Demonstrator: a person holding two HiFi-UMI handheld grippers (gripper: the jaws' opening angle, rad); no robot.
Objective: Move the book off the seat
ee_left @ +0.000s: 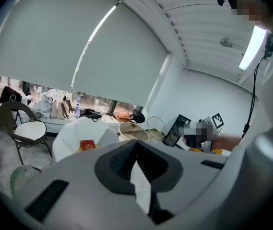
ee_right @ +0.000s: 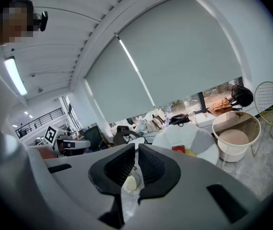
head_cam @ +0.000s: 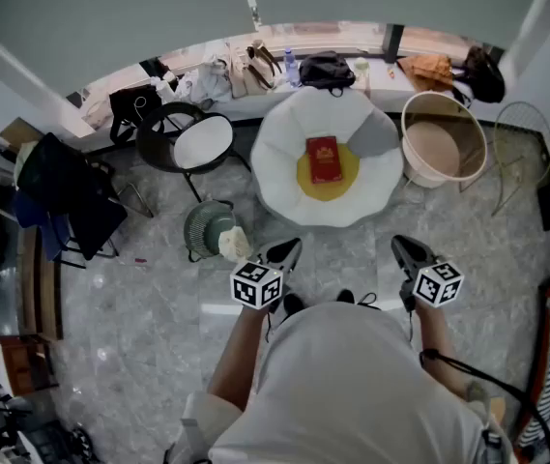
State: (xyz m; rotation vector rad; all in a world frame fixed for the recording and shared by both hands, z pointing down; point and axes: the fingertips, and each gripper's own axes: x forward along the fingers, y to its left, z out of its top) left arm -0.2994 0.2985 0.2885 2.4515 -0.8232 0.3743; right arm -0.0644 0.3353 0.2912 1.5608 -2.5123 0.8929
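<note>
black left claw [head_cam: 285,252], right claw [head_cam: 408,250] downtilted

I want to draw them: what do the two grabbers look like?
The left gripper and right gripper have pointed black jaws, grey bodies, ribbed black pads and a white cube with black square markers each. A black cable runs by the right arm. The person wears a white top.

We see our right gripper [ee_right: 137,151], jaws together, and beyond it the red book [ee_right: 178,149] lying on the white seat [ee_right: 201,140].
</note>
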